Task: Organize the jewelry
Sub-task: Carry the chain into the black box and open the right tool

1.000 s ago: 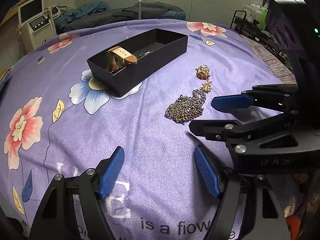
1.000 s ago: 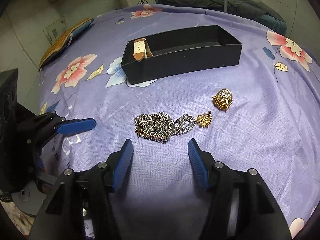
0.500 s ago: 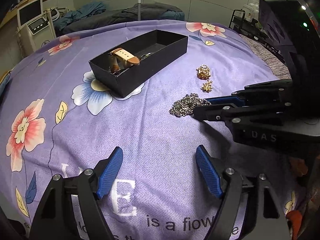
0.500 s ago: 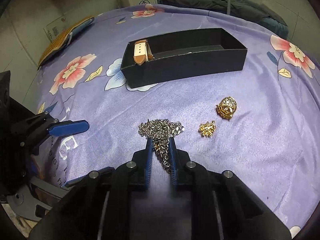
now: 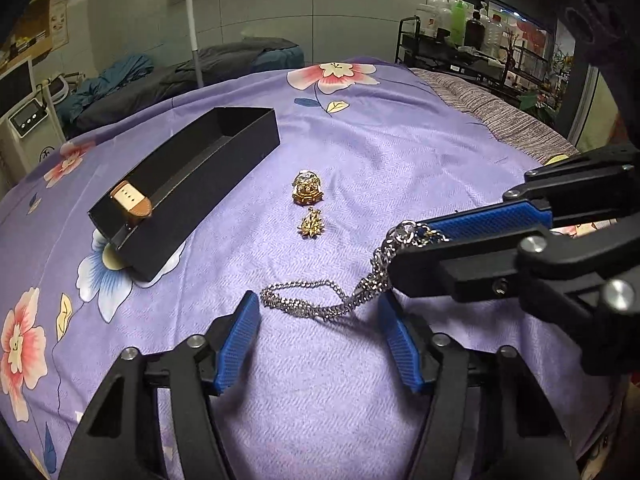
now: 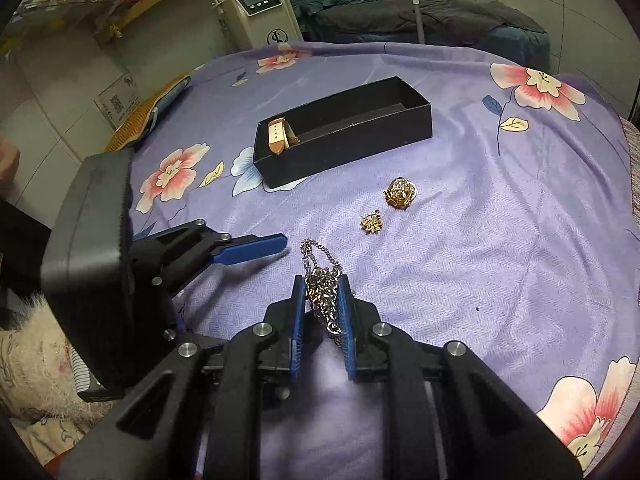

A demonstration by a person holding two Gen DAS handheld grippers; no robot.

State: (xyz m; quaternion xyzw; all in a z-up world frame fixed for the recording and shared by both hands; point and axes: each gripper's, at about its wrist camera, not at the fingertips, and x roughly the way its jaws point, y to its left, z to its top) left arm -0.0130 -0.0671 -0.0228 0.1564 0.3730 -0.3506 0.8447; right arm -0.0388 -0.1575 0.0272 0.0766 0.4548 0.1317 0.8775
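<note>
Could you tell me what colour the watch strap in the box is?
Cream and tan watch strap; right wrist view.

Under my work lies a purple bedspread [image 5: 400, 152] printed with pink and white flowers. Beyond its far edge I see a white machine with a small screen [image 6: 256, 4], a heap of dark bedding [image 6: 460, 20], and a white pole [image 5: 194, 20] standing upright. Off to one side a black rack [image 5: 460, 48] carries bottles.
</note>
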